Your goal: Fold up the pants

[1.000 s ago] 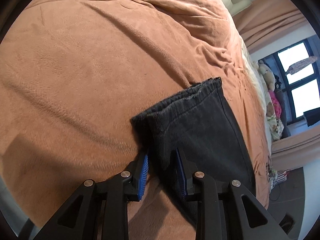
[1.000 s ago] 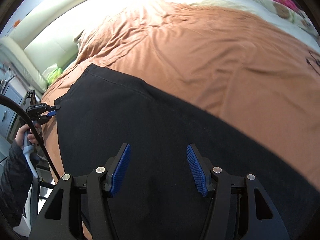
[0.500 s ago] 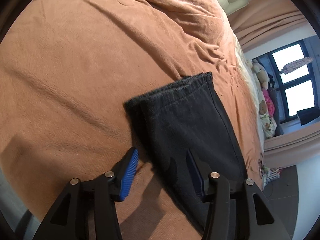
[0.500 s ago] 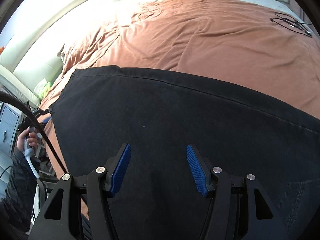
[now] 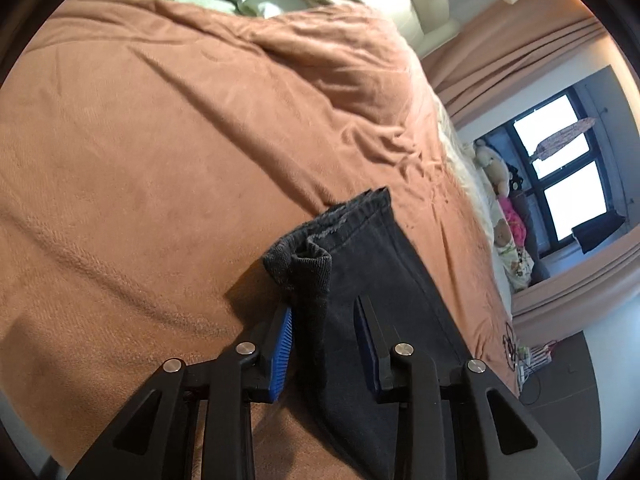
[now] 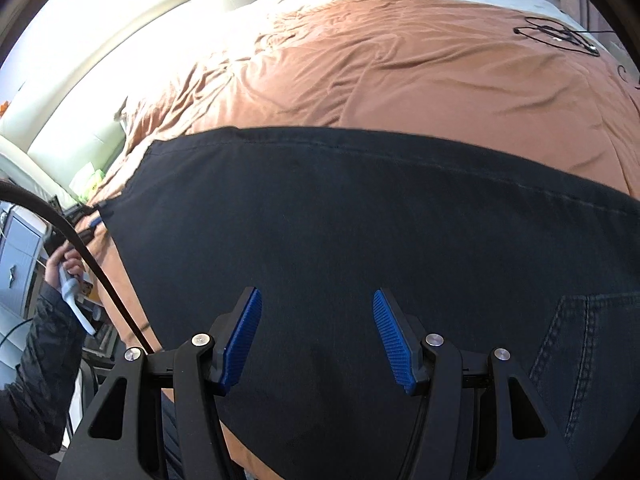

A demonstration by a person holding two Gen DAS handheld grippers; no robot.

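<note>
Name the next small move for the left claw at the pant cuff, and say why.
Probably finish closing the left claw on the pants cuff. Its jaws are closing with the raised cuff fold between them, while the right claw hangs open over the flat pants, gripping nothing.

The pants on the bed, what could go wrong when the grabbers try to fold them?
1. The left gripper is closing on a bunched corner of the pants; it may catch only one layer, so the hems come apart.
2. The right gripper hangs open over the flat cloth, holding nothing, so that end could drag or wrinkle.
3. The blanket is soft and creased, and could get pinched too.
</note>
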